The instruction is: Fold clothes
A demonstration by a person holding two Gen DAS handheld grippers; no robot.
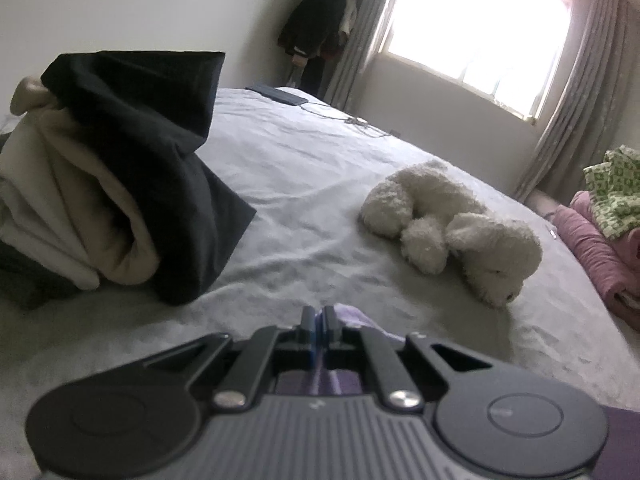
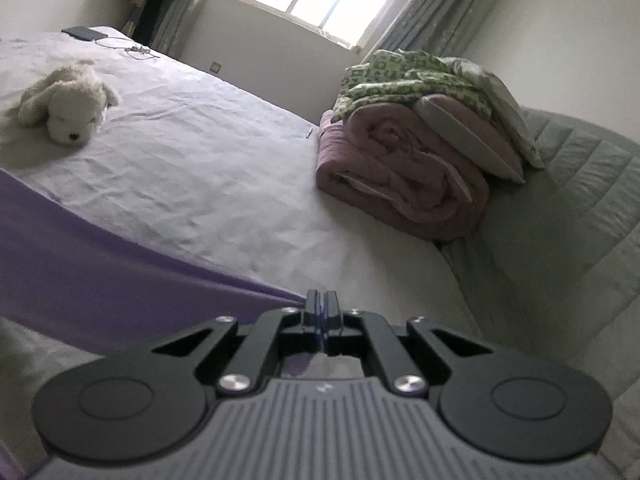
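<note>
two handheld grippers hold a purple garment (image 2: pixel 100 256) over a bed (image 2: pixel 208 168) laid with a pale sheet. the left gripper (image 1: pixel 319 320) has its jaws pressed together on a bunch of the purple cloth, which pokes out past the tips; the right gripper (image 2: pixel 321 308) pinches an edge or corner, from which the fabric runs off taut to the left, just above the sheet. the cloth looks thin, light and limp, likely to sag wherever it is not held, so a grip at corners or along a hem should keep an edge straight; it appears neither slippery nor fragile. how many folds it already carries cannot be told.

only the left wrist view shows a heap of black and cream clothes (image 1: pixel 120 184) on the bed, and a dark coat (image 1: pixel 316 20) hanging beside the window. only the right wrist view shows the garment's broad spread and the whole rolled pink quilt (image 2: pixel 400 172) under green-patterned bedding (image 2: pixel 404 80). a white plush dog (image 1: pixel 452 232) lies in both.
</note>
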